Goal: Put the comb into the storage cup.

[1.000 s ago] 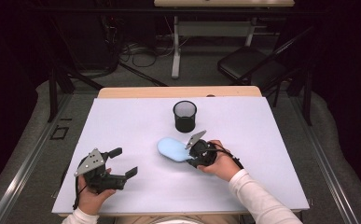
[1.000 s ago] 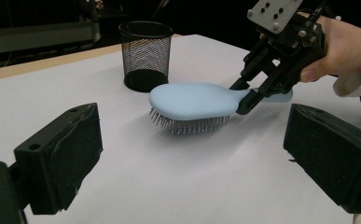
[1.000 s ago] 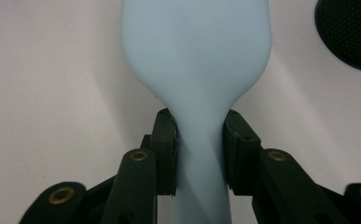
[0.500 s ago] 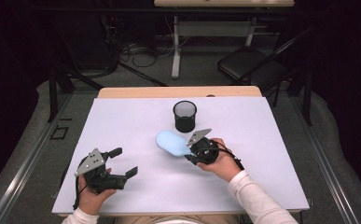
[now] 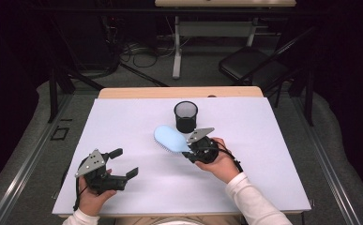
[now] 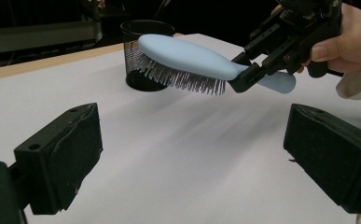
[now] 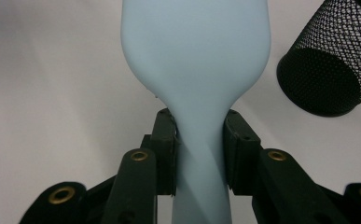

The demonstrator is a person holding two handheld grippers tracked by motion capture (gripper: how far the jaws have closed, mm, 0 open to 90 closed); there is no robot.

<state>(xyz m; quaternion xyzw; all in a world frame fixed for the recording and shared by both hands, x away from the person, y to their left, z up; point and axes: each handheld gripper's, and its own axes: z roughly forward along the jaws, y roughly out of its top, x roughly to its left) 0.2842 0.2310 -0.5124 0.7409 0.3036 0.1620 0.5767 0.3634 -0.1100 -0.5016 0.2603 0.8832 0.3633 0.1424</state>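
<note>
A light blue hairbrush [image 5: 169, 138] hangs above the white table, bristles down, with my right gripper [image 5: 194, 146] shut on its handle. The right gripper view shows both pads pressed on the narrow neck of the hairbrush [image 7: 197, 70]. In the left gripper view the hairbrush [image 6: 187, 58] is lifted off the table in front of a black mesh cup [image 6: 141, 60], held by the right gripper [image 6: 250, 77]. The black mesh cup [image 5: 185, 116] stands upright just behind the brush head. My left gripper [image 5: 123, 163] rests open near the table's front left, its jaws wide apart with nothing between them.
The white table sheet [image 5: 263, 154] lies on a wooden tabletop [image 5: 179, 92]. Beyond the far edge stand a folding chair [image 5: 249, 65], desk legs and cables on the floor. A metal rail [image 5: 24, 164] runs along the table's left side.
My right gripper has carried the brush slightly left and up, closer to the cup. The left gripper has stayed put.
</note>
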